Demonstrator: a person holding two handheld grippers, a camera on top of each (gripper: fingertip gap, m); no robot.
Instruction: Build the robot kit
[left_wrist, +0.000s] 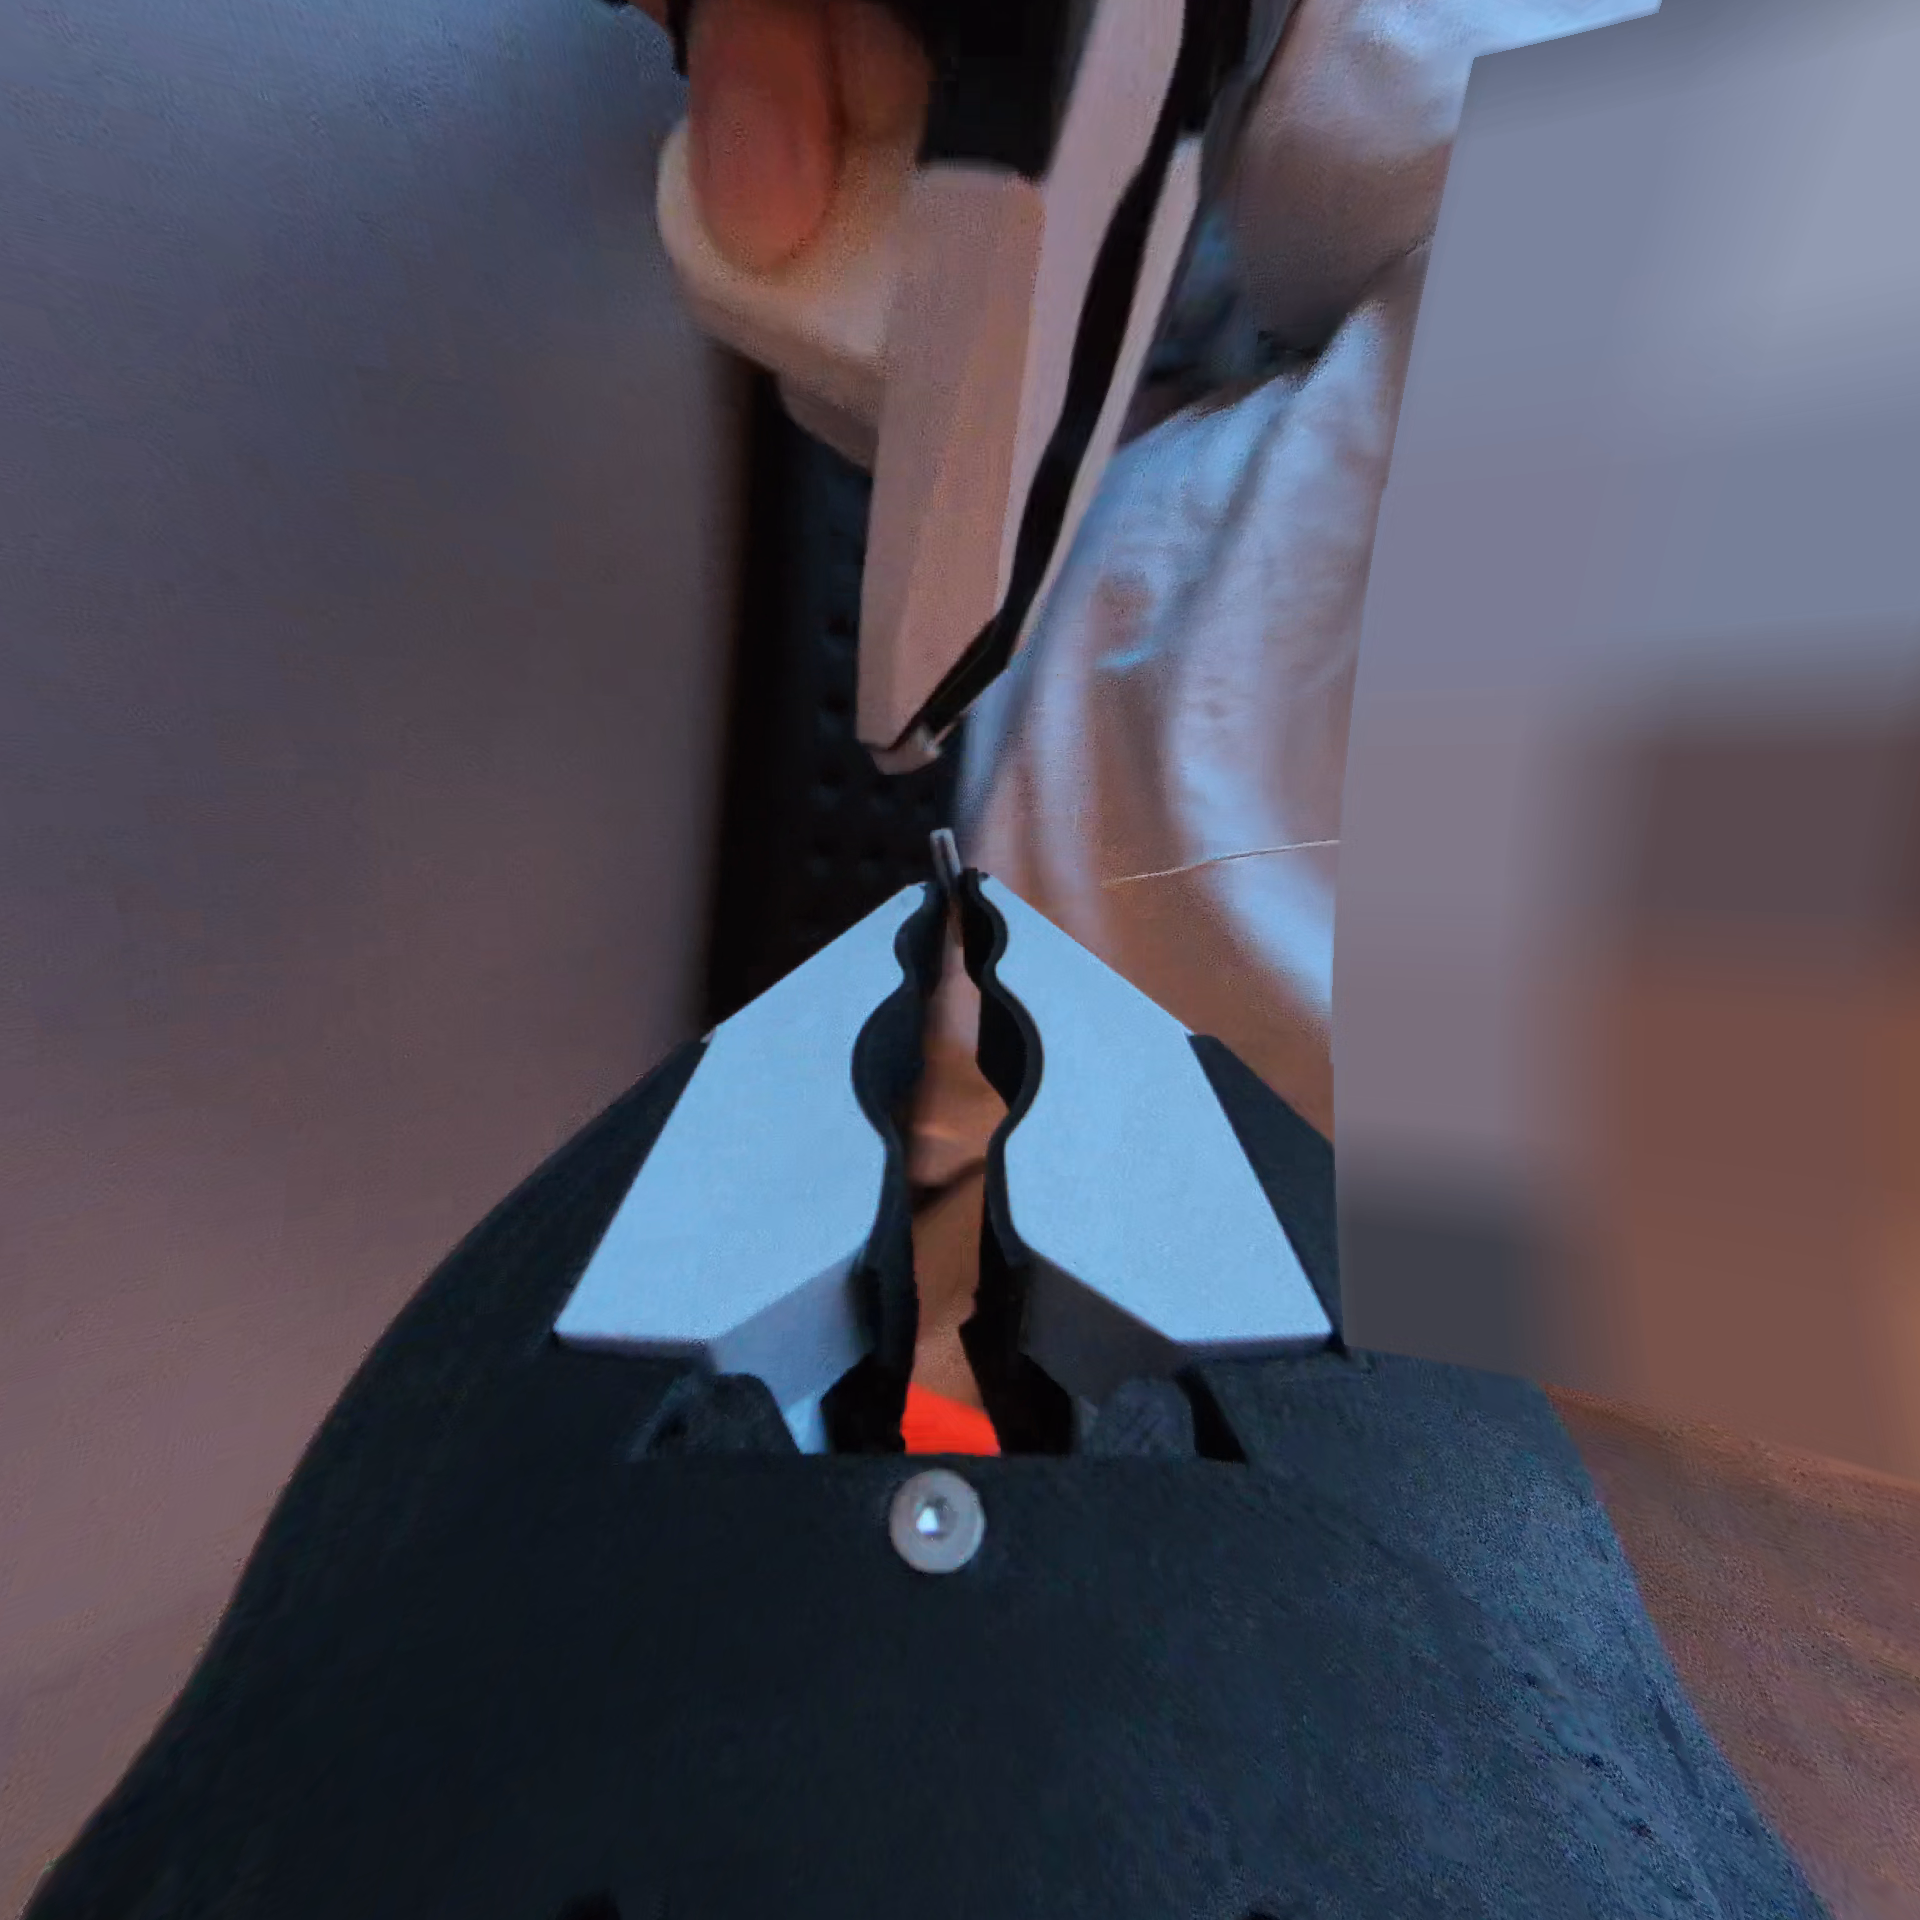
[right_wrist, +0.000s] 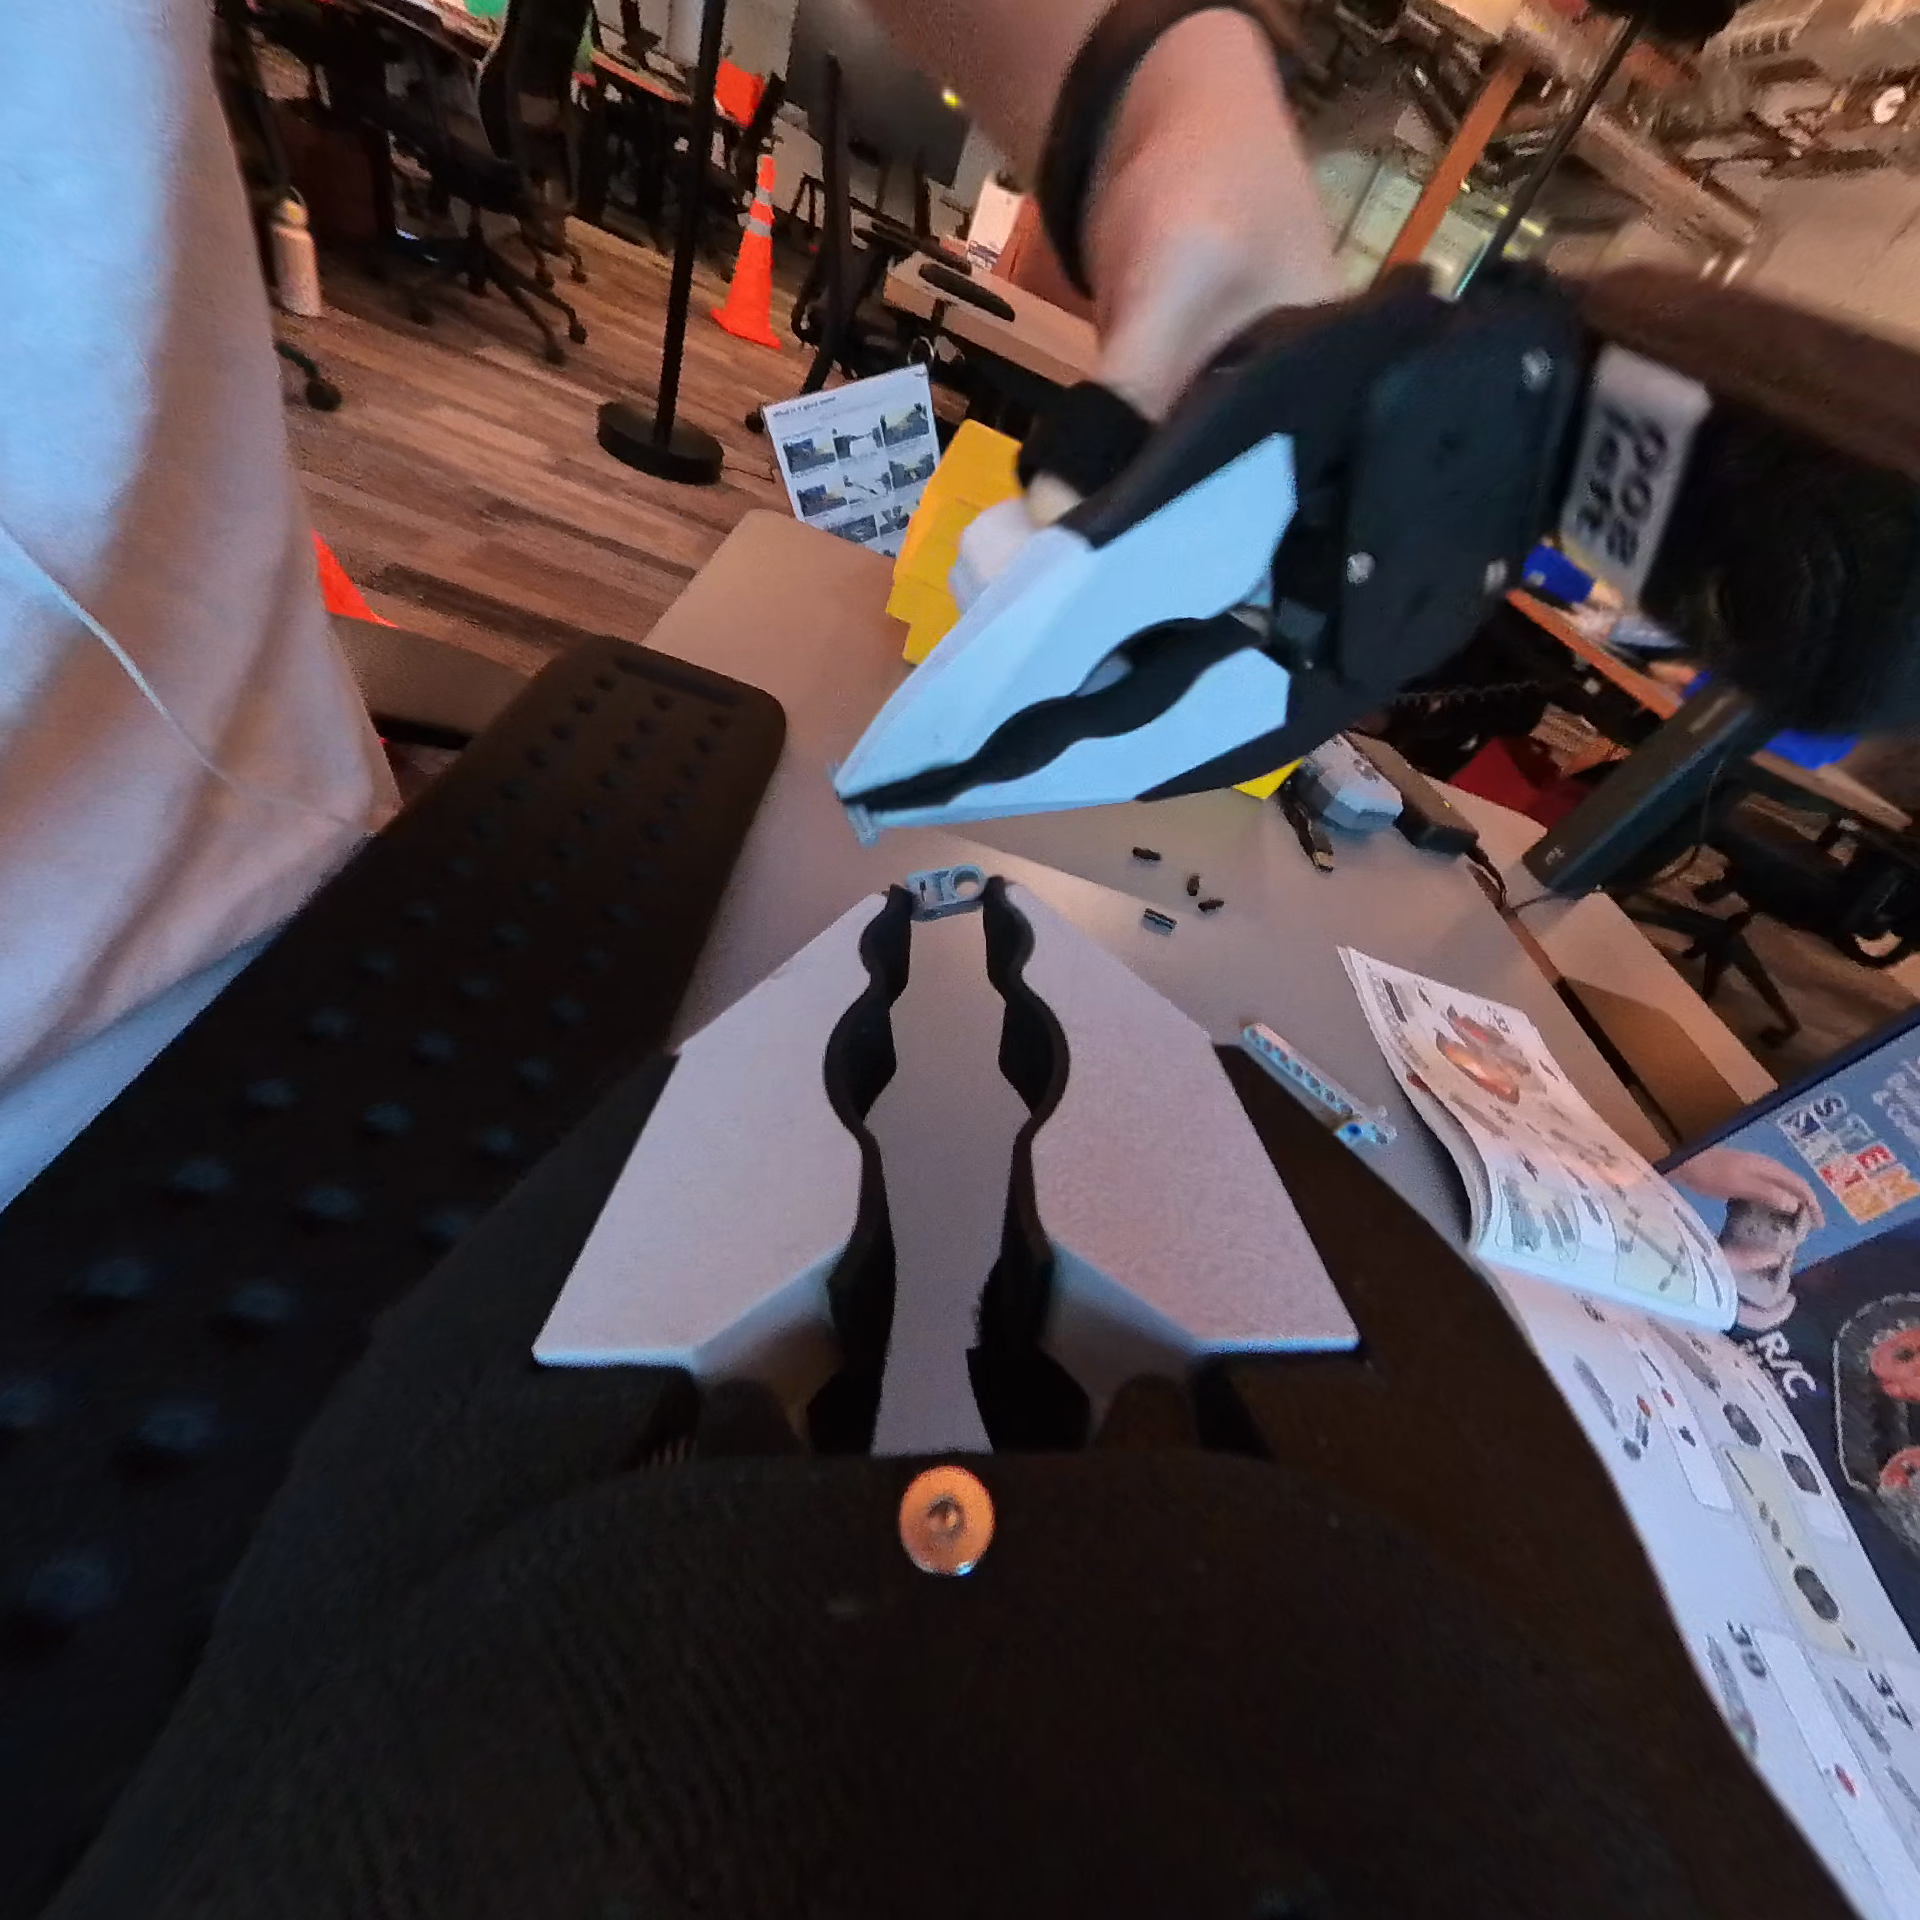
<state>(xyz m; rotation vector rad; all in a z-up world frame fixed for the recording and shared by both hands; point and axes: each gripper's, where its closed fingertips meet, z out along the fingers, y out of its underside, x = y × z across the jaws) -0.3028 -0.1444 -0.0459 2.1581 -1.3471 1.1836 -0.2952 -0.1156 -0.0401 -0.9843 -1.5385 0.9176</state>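
Note:
My right gripper (right_wrist: 945, 906) is shut on a small grey holed connector piece (right_wrist: 948, 889), pinched at its fingertips above the tan table (right_wrist: 790, 623). My left gripper (right_wrist: 858, 808) comes in from the upper right, shut on a tiny grey pin (right_wrist: 862, 826) that sticks out of its tips, just above and left of the connector. In the left wrist view my left gripper (left_wrist: 951, 902) holds the pin (left_wrist: 945, 857), which points at the tip of the right gripper (left_wrist: 906, 746); a small gap separates them. A hand (left_wrist: 769, 208) holds that gripper.
A black perforated mat (right_wrist: 416, 987) lies to the left. An open instruction booklet (right_wrist: 1507, 1143), a grey beam (right_wrist: 1311, 1081) and small black pins (right_wrist: 1184, 896) lie on the right. A yellow box (right_wrist: 956, 509) stands behind. A person in a white shirt (right_wrist: 125, 520) is at the left. My two grippers' fingertips are within a few centimetres of each other.

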